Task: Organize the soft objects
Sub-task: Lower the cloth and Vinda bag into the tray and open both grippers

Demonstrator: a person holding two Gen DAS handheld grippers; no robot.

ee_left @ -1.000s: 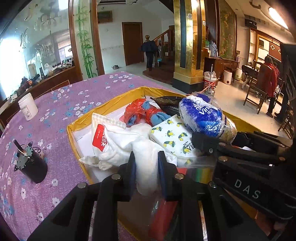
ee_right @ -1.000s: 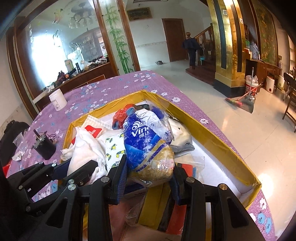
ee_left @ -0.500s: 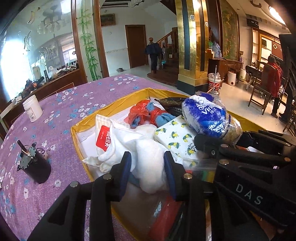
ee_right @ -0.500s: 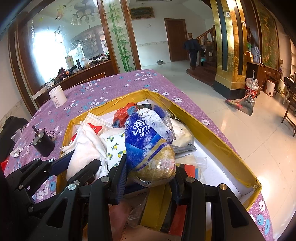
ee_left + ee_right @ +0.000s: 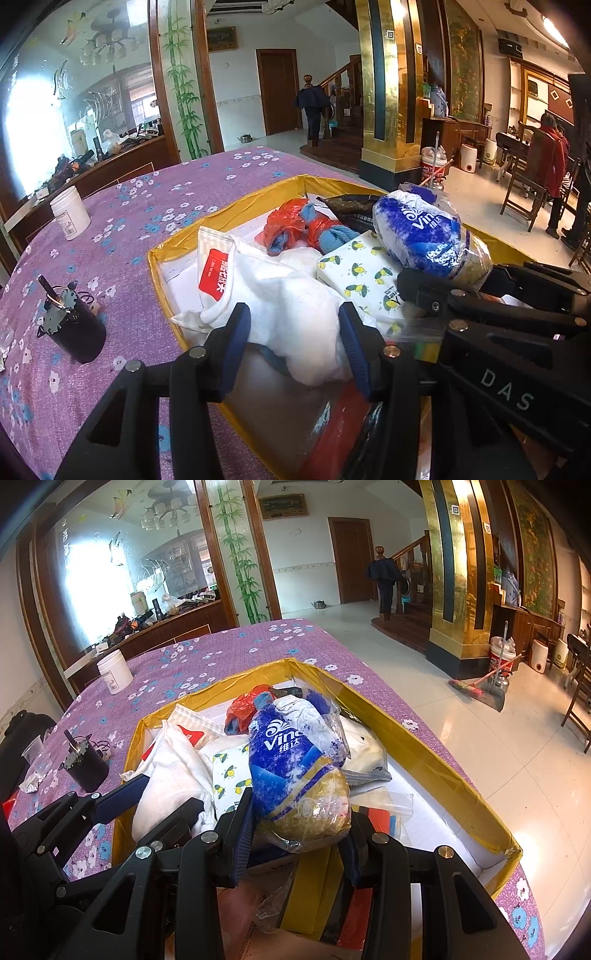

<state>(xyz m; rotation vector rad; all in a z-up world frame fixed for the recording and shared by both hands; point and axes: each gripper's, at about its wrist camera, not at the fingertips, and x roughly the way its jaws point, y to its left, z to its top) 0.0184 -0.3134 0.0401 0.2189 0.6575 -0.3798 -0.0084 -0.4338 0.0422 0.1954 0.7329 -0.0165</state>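
Low centre of the left wrist view, the left gripper (image 5: 293, 341) straddles the white cloth bundle (image 5: 295, 314). Its jaws are opening w/ the cloth between them; the blue pads (image 5: 351, 343) look just clear of the fabric or barely brushing it, so prob. a release, not a hold. The cloth lies slumped at the near end of the yellow-rimmed box (image 5: 236, 206), against the lemon-print tissue pack (image 5: 354, 269).

Low centre of the right wrist view, the right gripper (image 5: 299, 830) is clamped on the blue Vinda bag (image 5: 291, 764), both pads pressed into its crinkly lower end, the bag sticking up and away toward mid-frame over the box contents.

Handling, as a guess:
- Cloth: light, limp, no shape of its own. It'll sag and trail if taken by an edge. Best pinched at the thick bunched middle.
- Vinda bag: light, squashy, plastic skin likely slick and noisy; could slide out if held only by loose film. Grip the stuffed body, not the wrinkled tail.
- Tissue pack: soft but blocky; take across the short sides.
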